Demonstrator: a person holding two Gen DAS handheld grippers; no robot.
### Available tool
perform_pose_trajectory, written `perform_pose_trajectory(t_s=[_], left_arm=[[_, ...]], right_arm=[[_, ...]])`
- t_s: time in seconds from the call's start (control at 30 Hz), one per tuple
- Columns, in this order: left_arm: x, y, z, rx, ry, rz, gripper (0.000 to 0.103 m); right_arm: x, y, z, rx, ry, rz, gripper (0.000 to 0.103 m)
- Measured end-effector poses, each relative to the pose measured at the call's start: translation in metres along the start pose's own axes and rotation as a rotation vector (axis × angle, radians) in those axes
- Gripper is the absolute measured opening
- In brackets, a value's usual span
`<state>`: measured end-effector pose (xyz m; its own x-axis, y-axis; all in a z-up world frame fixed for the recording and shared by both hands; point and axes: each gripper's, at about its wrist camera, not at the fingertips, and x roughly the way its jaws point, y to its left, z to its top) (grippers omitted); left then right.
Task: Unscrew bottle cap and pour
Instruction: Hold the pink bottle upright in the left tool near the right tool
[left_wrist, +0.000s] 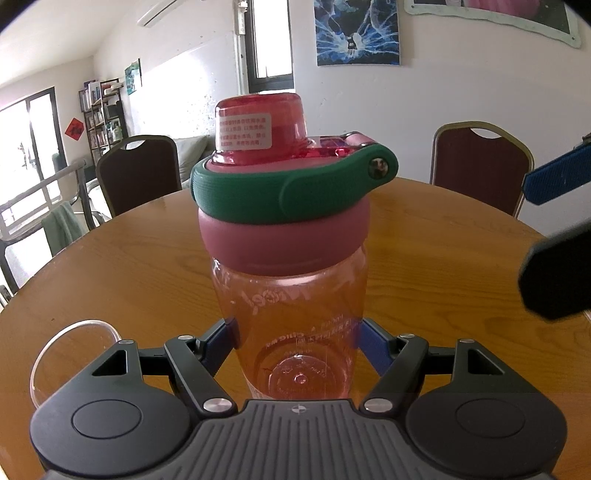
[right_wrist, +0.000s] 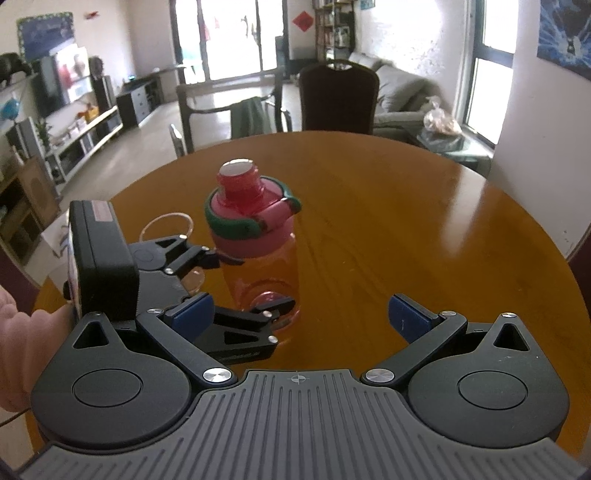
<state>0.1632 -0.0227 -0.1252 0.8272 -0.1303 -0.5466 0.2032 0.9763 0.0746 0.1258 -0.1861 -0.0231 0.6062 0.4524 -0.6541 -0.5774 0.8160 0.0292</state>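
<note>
Upright near the middle of the round wooden table (right_wrist: 406, 229) stands my translucent pink plastic bottle (left_wrist: 295, 325), showing no liquid, its pink cap with green handle (left_wrist: 284, 192) on; my left gripper (left_wrist: 295, 334) clamps its lower body, my right gripper (right_wrist: 299, 317) spread wide just beside it

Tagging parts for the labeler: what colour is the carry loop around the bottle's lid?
Dark green carry loop, over a pink lid; clearest in the left wrist view.
</note>
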Motion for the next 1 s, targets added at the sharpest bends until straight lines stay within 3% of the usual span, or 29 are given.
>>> perform_pose_trajectory(t_s=[1.0], left_arm=[[0.0029, -0.0077, -0.0035, 0.008, 0.023, -0.003, 0.072]], right_arm=[[0.0042, 0.0048, -0.0056, 0.002, 0.02, 0.001, 0.103]])
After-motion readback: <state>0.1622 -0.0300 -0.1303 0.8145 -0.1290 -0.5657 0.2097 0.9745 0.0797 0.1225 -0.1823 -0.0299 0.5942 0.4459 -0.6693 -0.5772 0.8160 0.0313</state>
